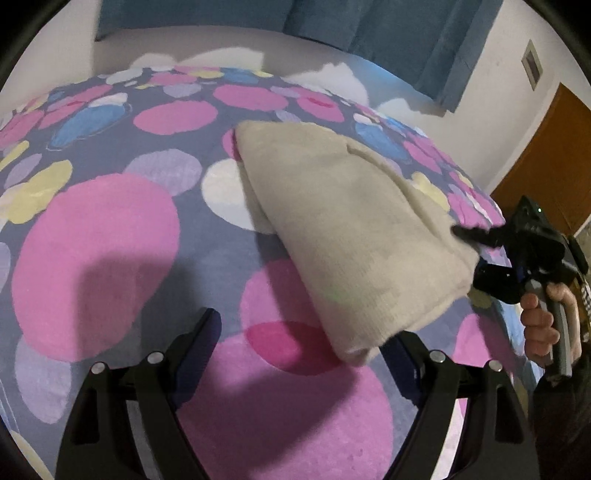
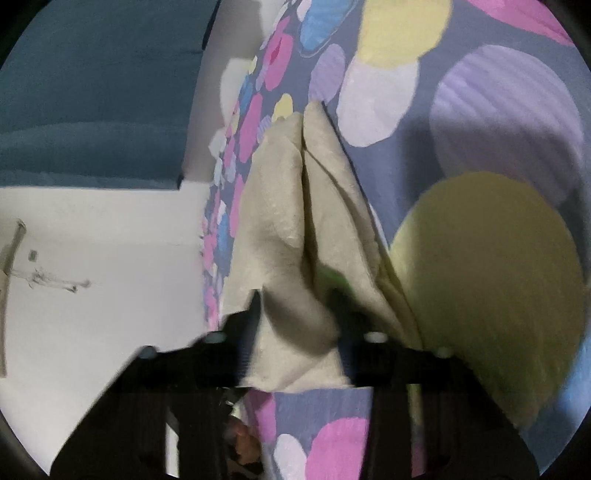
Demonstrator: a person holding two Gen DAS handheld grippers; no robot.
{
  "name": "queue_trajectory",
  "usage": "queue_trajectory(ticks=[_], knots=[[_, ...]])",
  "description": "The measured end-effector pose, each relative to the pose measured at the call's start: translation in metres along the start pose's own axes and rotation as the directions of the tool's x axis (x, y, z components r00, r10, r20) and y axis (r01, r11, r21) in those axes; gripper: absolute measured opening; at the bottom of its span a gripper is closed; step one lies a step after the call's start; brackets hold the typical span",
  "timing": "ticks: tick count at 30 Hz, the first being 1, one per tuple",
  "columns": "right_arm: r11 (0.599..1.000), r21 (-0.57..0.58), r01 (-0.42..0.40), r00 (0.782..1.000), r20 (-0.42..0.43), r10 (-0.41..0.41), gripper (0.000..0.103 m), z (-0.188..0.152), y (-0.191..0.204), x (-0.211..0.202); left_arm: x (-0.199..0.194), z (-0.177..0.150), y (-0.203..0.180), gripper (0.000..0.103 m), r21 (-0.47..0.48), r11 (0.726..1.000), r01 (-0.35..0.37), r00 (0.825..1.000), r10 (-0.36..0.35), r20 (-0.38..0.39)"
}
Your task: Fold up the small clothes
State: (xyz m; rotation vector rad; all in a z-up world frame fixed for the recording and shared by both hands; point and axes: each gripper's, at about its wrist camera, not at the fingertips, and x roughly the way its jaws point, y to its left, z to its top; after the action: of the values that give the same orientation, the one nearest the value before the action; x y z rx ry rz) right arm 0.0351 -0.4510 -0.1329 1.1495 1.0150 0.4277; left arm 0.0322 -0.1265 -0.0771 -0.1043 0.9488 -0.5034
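A cream cloth (image 1: 343, 221) lies partly folded on the bed, its right side lifted. In the left wrist view my left gripper (image 1: 306, 332) is open and empty, its fingers (image 1: 195, 339) spread just in front of the cloth's near corner. My right gripper (image 1: 469, 254) is at the cloth's right edge, with the cloth between its fingers. In the right wrist view the cloth (image 2: 295, 229) runs between the right gripper's (image 2: 295, 299) fingers (image 2: 251, 310), bunched there and folded in two layers.
The bed cover (image 1: 110, 236) is purple-grey with large pink, yellow, blue and white circles. Teal curtains (image 1: 406, 33) hang behind the bed. A white wall and a brown door (image 1: 546, 155) are at the right.
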Motion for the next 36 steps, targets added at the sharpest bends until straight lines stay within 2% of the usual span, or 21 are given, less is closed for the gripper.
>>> queue_trajectory(ticks=[4,6,9,11,15,18,20,23,26,28,31,36], knots=[[0.994,-0.113,-0.008,0.995,0.095,0.019,0.007,-0.003,0.02,-0.029,0.0,0.0,0.0,0.082,0.002,1.0,-0.001,1.0,0.001,-0.006],[0.991,-0.133,0.017,0.991,0.133,0.001,0.006,-0.008,0.016,-0.042,0.0,-0.001,-0.003,0.082,0.017,1.0,0.005,1.0,-0.005,-0.006],[0.991,-0.096,0.091,0.992,0.095,-0.082,0.006,-0.01,-0.014,-0.034,0.005,-0.002,-0.005,0.082,0.037,0.999,0.008,1.0,-0.007,-0.02],[0.995,-0.059,0.083,0.995,0.067,-0.079,0.006,-0.012,-0.034,-0.027,0.006,-0.003,-0.005,0.082,0.046,0.999,0.007,1.0,-0.006,-0.029],[0.992,-0.093,0.082,0.995,0.072,-0.076,0.006,-0.014,-0.029,-0.029,-0.002,-0.005,-0.002,0.082,0.039,0.999,0.032,0.999,-0.031,-0.028],[0.992,-0.099,0.081,0.995,0.066,-0.075,0.006,-0.014,-0.029,-0.03,-0.02,-0.005,0.0,0.082,0.016,0.992,0.121,0.992,-0.122,0.015],[0.992,-0.097,0.077,0.995,0.066,-0.071,0.006,-0.015,-0.03,-0.031,-0.028,0.0,0.003,0.082,-0.021,0.988,0.154,0.987,-0.153,0.047],[0.99,-0.108,0.09,0.995,0.048,-0.085,0.007,-0.014,-0.025,-0.026,-0.015,0.013,0.006,0.082,-0.062,0.987,0.15,0.989,-0.148,0.027],[0.982,-0.146,0.122,0.992,0.032,-0.118,0.013,-0.014,-0.015,-0.03,0.003,0.022,0.006,0.082,-0.056,0.992,0.113,0.994,-0.112,0.009],[0.978,-0.164,0.125,0.992,0.021,-0.123,0.022,-0.008,-0.006,-0.037,0.013,0.024,0.006,0.082,-0.072,0.989,0.133,0.991,-0.134,-0.008],[0.974,-0.187,0.127,0.991,0.055,-0.119,0.032,0.01,0.008,-0.045,0.021,0.024,0.005,0.082,-0.079,0.986,0.146,0.989,-0.148,-0.018],[0.975,-0.203,0.096,0.995,0.06,-0.085,0.033,0.056,0.023,-0.019,0.022,0.019,0.003,0.083,-0.062,0.989,0.137,0.99,-0.138,-0.016]])
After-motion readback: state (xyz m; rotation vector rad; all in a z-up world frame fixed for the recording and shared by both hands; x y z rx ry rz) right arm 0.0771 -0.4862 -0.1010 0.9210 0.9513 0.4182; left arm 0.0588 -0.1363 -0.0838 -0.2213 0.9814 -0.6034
